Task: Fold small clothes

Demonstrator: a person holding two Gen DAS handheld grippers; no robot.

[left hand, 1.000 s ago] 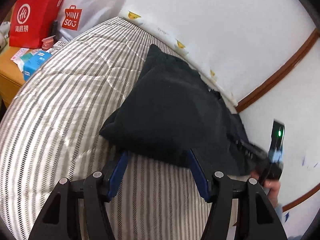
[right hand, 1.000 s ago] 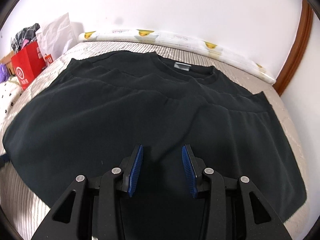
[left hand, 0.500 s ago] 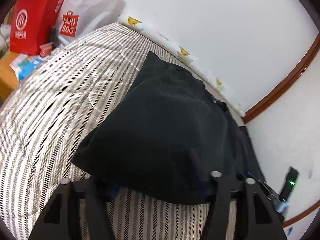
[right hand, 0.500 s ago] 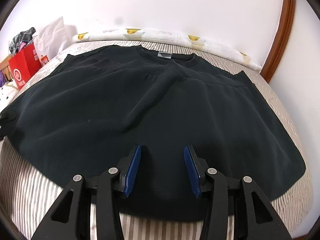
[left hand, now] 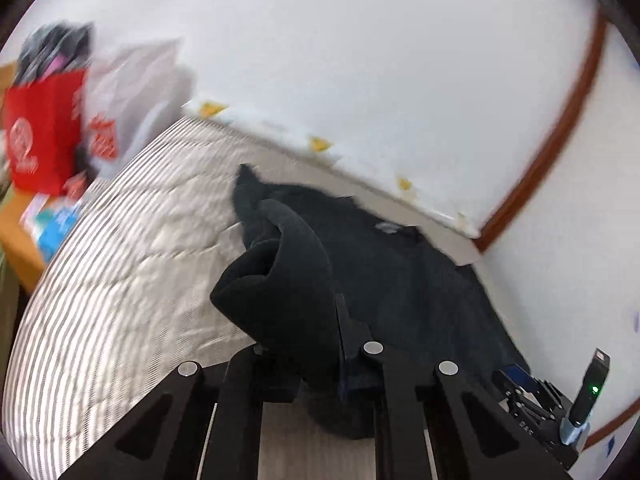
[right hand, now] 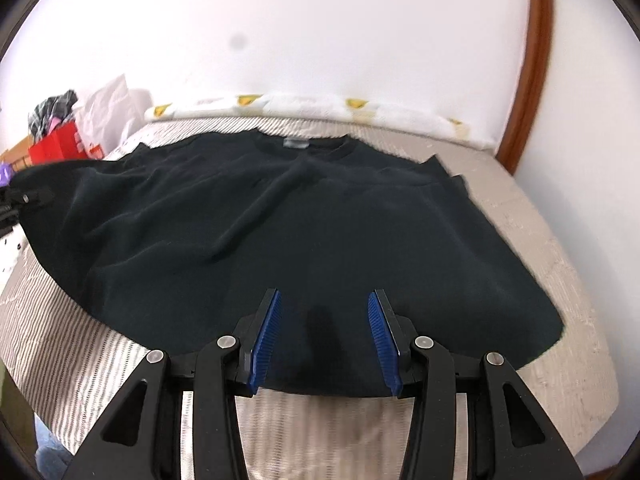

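A black shirt (right hand: 320, 220) lies spread on the striped bed cover (right hand: 60, 352), collar toward the wall. My left gripper (left hand: 320, 344) is closing its jaws on the shirt's left edge (left hand: 280, 280). The cloth is pinched between them and lifted off the bed in a curled fold that hides the pads. My right gripper (right hand: 324, 320) hovers open over the near hem, blue pads (right hand: 266, 340) apart and gripping nothing. It also shows in the left wrist view as the right gripper (left hand: 536, 400), low by the shirt's far side.
A red bag (left hand: 40, 136) and a white bag (left hand: 132, 92) stand past the bed's left end, by an orange table (left hand: 16, 220). A patterned bolster (right hand: 320, 104) lines the white wall. Wooden trim (left hand: 552, 148) runs up on the right.
The left gripper went from open at the shirt's edge to pinching it and raising it into a fold. The right gripper drew back toward the near hem, still open.
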